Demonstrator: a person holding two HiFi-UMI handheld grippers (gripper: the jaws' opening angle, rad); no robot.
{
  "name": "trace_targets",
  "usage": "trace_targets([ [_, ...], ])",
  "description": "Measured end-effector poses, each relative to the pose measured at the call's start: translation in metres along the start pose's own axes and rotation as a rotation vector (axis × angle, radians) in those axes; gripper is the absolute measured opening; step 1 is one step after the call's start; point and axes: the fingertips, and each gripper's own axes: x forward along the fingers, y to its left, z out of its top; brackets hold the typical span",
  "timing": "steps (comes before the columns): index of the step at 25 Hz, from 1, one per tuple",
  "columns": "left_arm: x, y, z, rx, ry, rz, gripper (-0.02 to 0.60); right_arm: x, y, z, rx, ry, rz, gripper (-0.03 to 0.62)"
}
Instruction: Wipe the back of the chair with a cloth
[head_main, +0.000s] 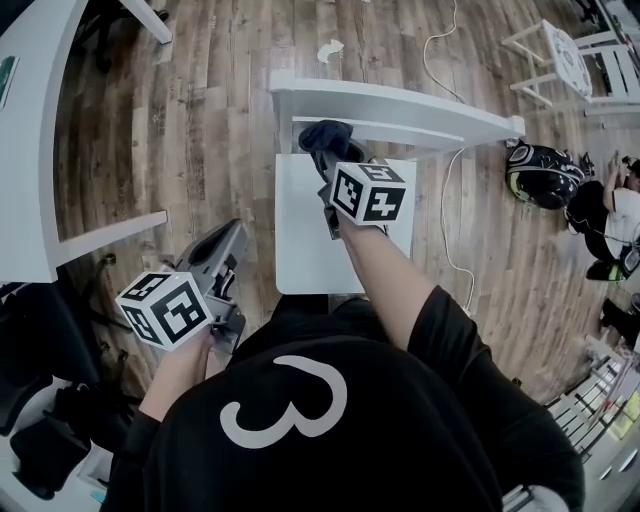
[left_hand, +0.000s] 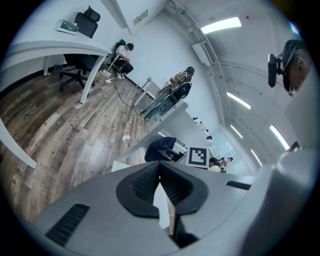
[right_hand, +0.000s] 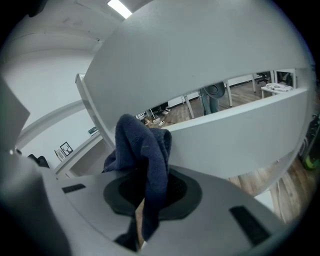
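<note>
The cloth (right_hand: 144, 150), pinched in the right gripper (right_hand: 148, 192) just before the chair back (head_main: 420, 112), is loosely bunched and may pull free when rubbed; the left gripper (left_hand: 160, 175) has its jaws together, empty.

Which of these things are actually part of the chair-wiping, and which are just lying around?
Part of the job:
- cloth
- right gripper, shut on the cloth
- chair back

Just lying about:
- helmet, on the floor
- crumpled paper
- cable
- left gripper, shut and idle, holds nothing
</note>
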Motion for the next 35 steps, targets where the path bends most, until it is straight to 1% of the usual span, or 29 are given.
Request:
trace_targets([
  [7,0.032,-0.021,0.005,0.019,0.035,-0.049,0.014,-0.028,-0.051,0.005,0.024,-0.012,-0.071,0.051],
  [12,0.052,-0.039,0.011,0.06,0.072,-0.093,0.012,-0.055,-0.099,0.01,0.057,-0.024,-0.162,0.051],
  [16,0.066,-0.051,0.012,0.077,0.093,-0.111,0.014,-0.079,-0.136,0.015,0.037,-0.031,-0.22,0.051],
  [20,0.076,-0.058,0.009,0.095,0.12,-0.127,0.012,-0.102,-0.176,0.018,0.074,-0.051,-0.295,0.051],
  [23,0.082,-0.063,0.005,0.109,0.137,-0.131,0.014,-0.113,-0.196,0.021,0.09,-0.059,-0.329,0.051],
  [26,0.084,-0.073,-0.001,0.117,0.143,-0.135,0.012,-0.12,-0.206,0.023,0.109,-0.069,-0.339,0.051],
  [30,0.078,-0.087,-0.004,0.129,0.12,-0.131,0.014,-0.121,-0.21,0.025,0.08,-0.055,-0.327,0.05],
  [33,0.063,-0.098,-0.005,0.133,0.072,-0.124,0.012,-0.124,-0.205,0.026,0.086,-0.065,-0.277,0.051],
  [35,0.05,-0.106,-0.009,0.124,0.04,-0.117,0.014,-0.132,-0.192,0.026,0.056,-0.065,-0.224,0.051],
])
